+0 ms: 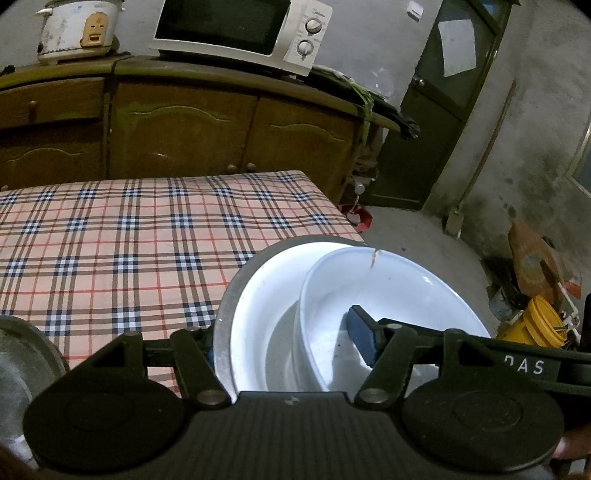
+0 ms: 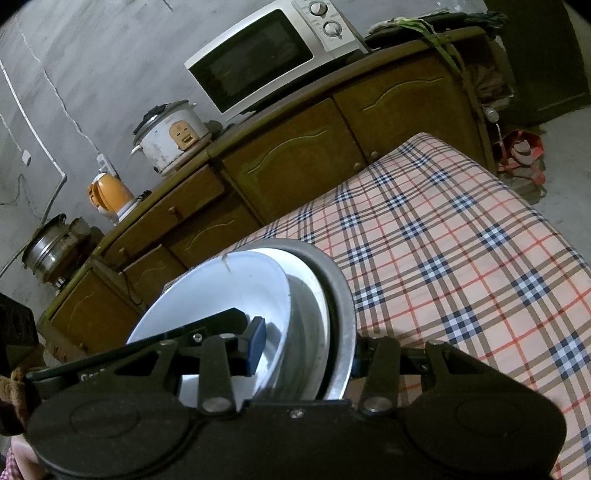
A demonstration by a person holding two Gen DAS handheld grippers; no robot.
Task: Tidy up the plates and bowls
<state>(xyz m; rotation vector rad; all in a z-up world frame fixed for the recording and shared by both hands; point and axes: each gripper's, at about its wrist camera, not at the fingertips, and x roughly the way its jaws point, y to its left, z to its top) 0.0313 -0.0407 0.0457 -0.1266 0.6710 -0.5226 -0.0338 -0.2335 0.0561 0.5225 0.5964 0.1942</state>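
Both the left gripper (image 1: 288, 347) and right gripper (image 2: 306, 350) clamp opposite rims of a nested stack, grey metal basin (image 1: 225, 314) holding cracked white ceramic bowls (image 1: 388, 280), tilted above the checked tablecloth's (image 1: 129, 240) five-o'clock corner; uneven pull could slide the bowls out.

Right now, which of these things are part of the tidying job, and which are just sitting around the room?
Part of the job:
- white bowl, cracked at its rim
- metal basin holding it
- left gripper and right gripper, both straddling that stack

Just lying about:
- microwave
- rice cooker
- orange kettle
- yellow bucket
- wooden sideboard
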